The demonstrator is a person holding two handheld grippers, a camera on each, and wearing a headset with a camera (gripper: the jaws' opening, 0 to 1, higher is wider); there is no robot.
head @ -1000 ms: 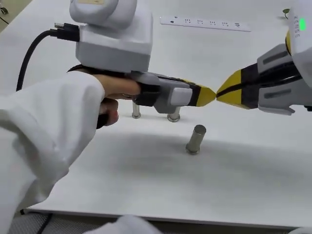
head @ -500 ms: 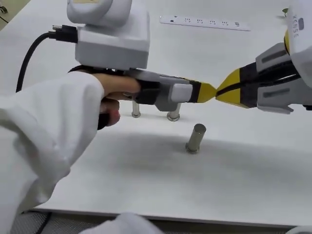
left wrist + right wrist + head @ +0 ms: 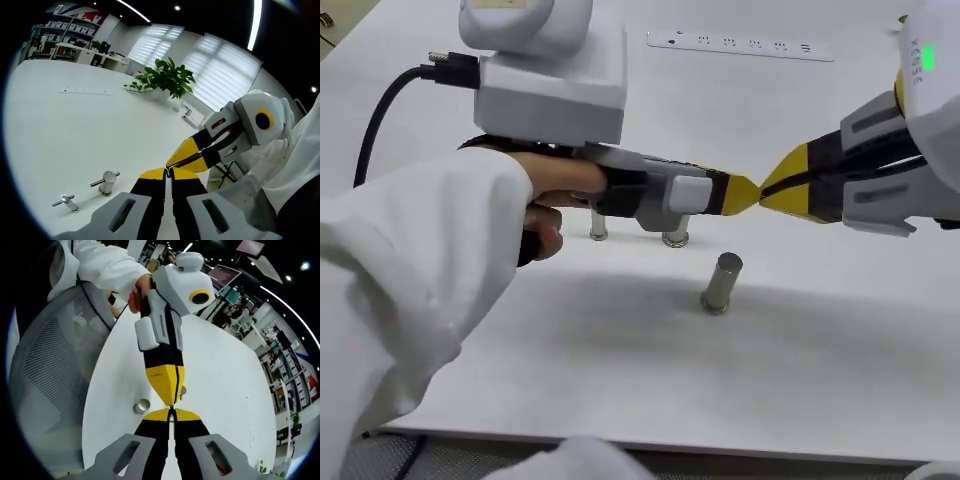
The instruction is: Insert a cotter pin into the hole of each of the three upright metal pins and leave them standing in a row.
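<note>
Above the bare metal pin (image 3: 723, 283), the left gripper (image 3: 751, 193) and right gripper (image 3: 768, 192) meet tip to tip, each with jaws clenched; two metal pins (image 3: 106, 183) with cotter pins (image 3: 95, 183) stand just beyond it

White worktable (image 3: 800, 350), leafy plant (image 3: 167, 80) by blinded windows (image 3: 225, 75), shelving (image 3: 70, 27), grey mesh chair (image 3: 50, 370), ceiling strip lights (image 3: 257, 22)

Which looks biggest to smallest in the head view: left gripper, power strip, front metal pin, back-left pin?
1. left gripper, nearest the camera.
2. power strip.
3. front metal pin.
4. back-left pin, partly hidden behind the gripper, so its rank is unsure.
</note>
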